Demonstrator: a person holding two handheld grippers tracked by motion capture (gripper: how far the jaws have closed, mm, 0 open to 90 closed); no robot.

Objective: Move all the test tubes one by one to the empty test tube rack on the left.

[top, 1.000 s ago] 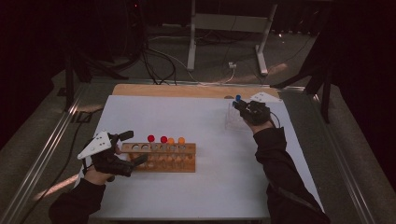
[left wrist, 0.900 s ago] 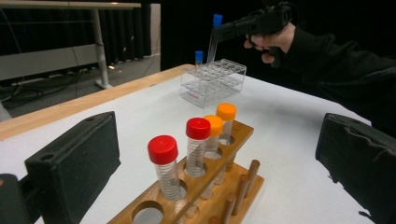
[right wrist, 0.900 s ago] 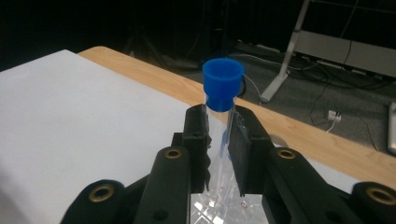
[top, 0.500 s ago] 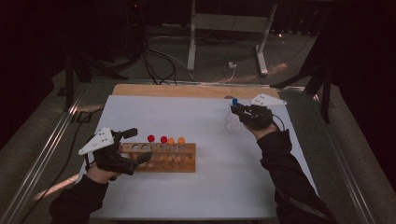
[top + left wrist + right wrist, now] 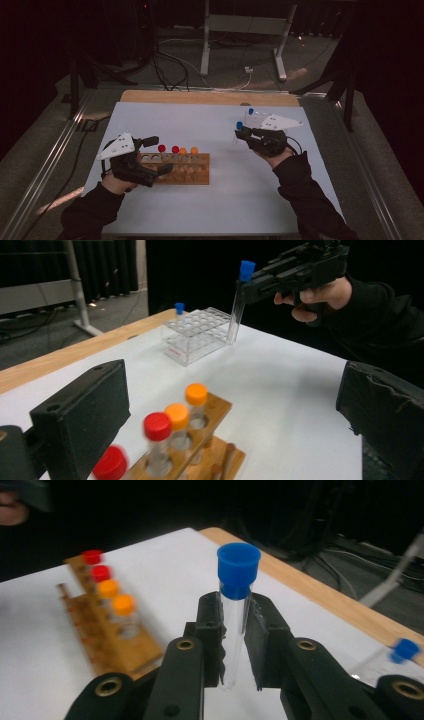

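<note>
Between the clenched right tongs [image 5: 235, 645], a clear blue-capped tube [image 5: 235, 625] stands upright; left tongs [image 5: 235, 420] released.

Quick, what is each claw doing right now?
Left gripper: open, holding nothing.
Right gripper: shut on the blue-capped tube.

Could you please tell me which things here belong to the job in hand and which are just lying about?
In use:
- blue-capped tube, clamped in the right gripper
- clear rack
- wooden rack, with red- and orange-capped tubes
- left gripper, open, at the wooden rack

Lying about:
- cables on the floor
- table legs behind
</note>
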